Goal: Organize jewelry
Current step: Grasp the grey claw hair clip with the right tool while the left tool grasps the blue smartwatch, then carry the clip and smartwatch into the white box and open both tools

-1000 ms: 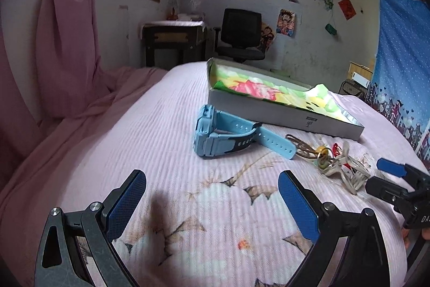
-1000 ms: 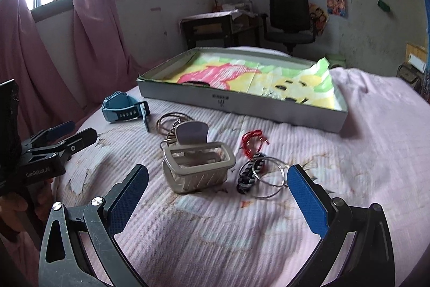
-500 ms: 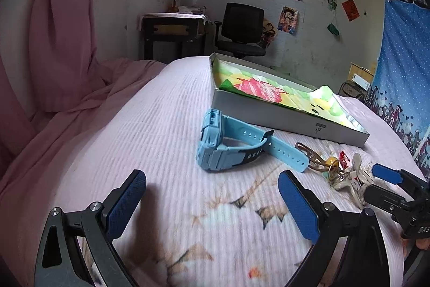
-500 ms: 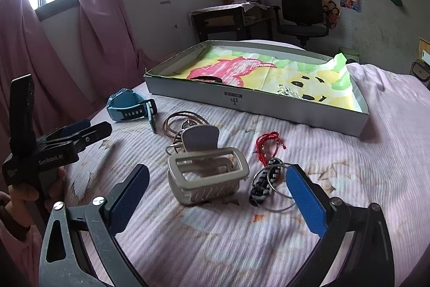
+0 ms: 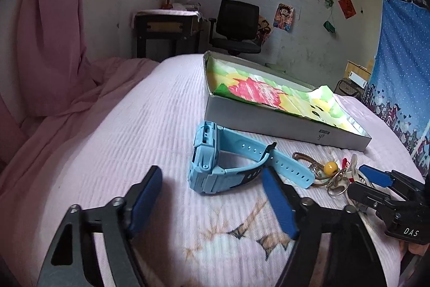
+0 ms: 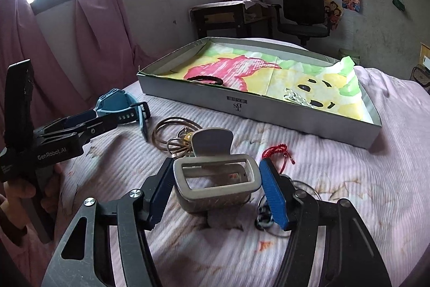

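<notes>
Right wrist — "GenRobot.AI" on left tool (image 6: 80, 123)

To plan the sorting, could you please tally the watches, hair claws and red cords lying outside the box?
Light-blue plastic wristwatch: 1
Grey plastic hair claw clip: 1
Red cord bracelet: 1
Total: 3

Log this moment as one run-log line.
left gripper: open, nearing blue watch | right gripper: pads against grey hair claw on bed | box: holds black band
</notes>
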The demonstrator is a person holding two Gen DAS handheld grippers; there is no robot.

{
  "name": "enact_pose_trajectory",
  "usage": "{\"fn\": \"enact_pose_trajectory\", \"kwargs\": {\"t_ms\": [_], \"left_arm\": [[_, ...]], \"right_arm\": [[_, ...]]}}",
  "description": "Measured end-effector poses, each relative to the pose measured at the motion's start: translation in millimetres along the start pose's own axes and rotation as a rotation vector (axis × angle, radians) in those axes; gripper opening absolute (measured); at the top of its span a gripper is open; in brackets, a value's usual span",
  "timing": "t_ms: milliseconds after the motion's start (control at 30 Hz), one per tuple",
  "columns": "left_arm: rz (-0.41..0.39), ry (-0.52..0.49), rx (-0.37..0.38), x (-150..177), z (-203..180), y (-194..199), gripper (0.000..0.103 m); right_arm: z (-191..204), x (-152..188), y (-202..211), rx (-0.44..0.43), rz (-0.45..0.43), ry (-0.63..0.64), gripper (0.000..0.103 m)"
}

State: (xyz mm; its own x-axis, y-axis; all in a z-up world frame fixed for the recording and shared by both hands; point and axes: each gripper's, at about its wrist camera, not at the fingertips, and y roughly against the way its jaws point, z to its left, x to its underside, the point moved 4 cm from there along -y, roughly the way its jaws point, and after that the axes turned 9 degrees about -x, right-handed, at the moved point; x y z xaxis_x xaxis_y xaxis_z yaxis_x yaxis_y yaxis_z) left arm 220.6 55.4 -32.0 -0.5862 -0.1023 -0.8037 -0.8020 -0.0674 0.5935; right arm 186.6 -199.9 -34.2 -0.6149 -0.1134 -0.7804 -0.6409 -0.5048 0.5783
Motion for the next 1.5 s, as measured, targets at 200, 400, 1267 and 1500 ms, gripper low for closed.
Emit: {"fn": "enact_pose_trajectory", "kwargs": {"t_ms": [200,400,1267,1500], "left_arm": [[0.021,-0.011,0.023,-3.2,-3.3,-9.4,0.058],[0.025,-0.013,0.019,-4.3,-4.0,-13.2,0.044],[-0.047,0.024,0.064,14.1,-4.7,27.9,0.025],[-0.083,-0.01,0.091,16.8,-19.5,43.0,0.025]], "right_arm": [[-1.3,0.8,-5.6,-0.002,0.002,-0.008,0.059],[-1.1,2.9,-6.9,0.003,0.005,-0.006,0.059],[1.2,10.5,21.8,0.007,-0.082,-0.028,0.058],[0.9,4.4,36.5,0.014,-0.141,-0.025,0.058]]}}
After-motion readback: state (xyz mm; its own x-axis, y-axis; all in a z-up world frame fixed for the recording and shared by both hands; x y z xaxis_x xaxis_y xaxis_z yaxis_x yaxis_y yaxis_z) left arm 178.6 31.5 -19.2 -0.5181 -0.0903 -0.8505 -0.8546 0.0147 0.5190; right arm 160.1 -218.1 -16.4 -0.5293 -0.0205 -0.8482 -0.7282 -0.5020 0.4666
